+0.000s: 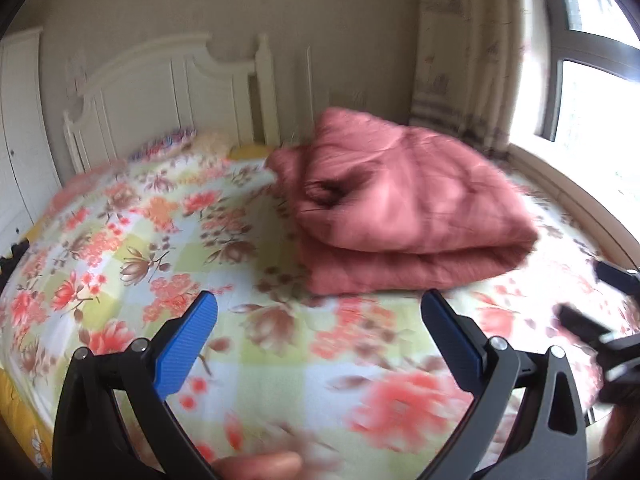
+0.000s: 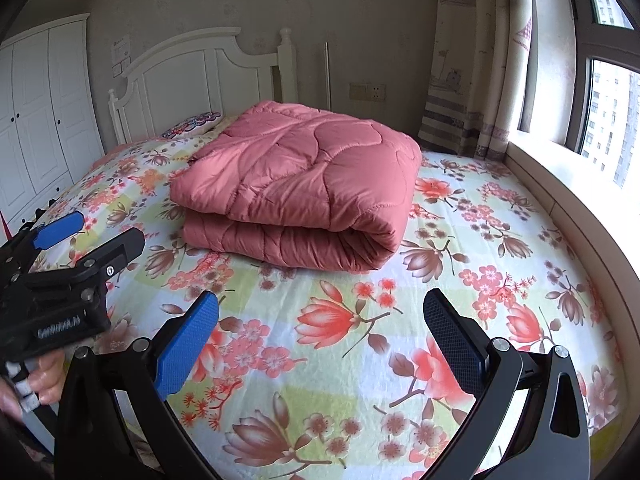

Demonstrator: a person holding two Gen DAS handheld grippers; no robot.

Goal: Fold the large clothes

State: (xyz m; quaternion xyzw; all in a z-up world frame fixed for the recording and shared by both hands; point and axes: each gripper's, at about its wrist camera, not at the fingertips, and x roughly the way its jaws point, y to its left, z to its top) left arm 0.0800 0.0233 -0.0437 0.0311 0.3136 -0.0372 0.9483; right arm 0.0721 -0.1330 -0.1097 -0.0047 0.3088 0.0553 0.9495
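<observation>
The left hand-held gripper [image 1: 318,344] hovers above the near part of the bed [image 2: 520,264], short of the quilt, its blue-padded fingers [image 1: 188,350] spread wide with nothing between them. The left wrist view is motion-blurred. A fingertip of the person's hand [image 1: 260,465] shows at the bottom edge of that view, below the fingers.

The right hand-held gripper [image 2: 320,344] also hangs over the near part of the bed, short of the quilt. Its fingers [image 2: 188,350] are spread wide and empty. In the right wrist view the left hand-held gripper appears at the left edge, well apart from the quilt, with its blue pad raised and its jaws parted; the person's hand [image 2: 38,376] grips its handle.

The bed carries a floral sheet [image 2: 320,360] with red and brown blossoms on pale green and white squares.

The pink quilt [image 2: 304,184] lies on the sheet beyond both grippers, near the middle of the bed. It is folded into a thick rectangular bundle of at least two layers, with the rounded fold facing the window side. No gripper touches it.

Beyond the quilt, a patterned pillow [image 2: 192,125] rests against the white headboard [image 2: 200,68]. A white wardrobe [image 2: 44,112] stands left of the headboard. Right of the quilt, a curtain [image 2: 476,60] hangs beside the window [image 2: 604,92].
</observation>
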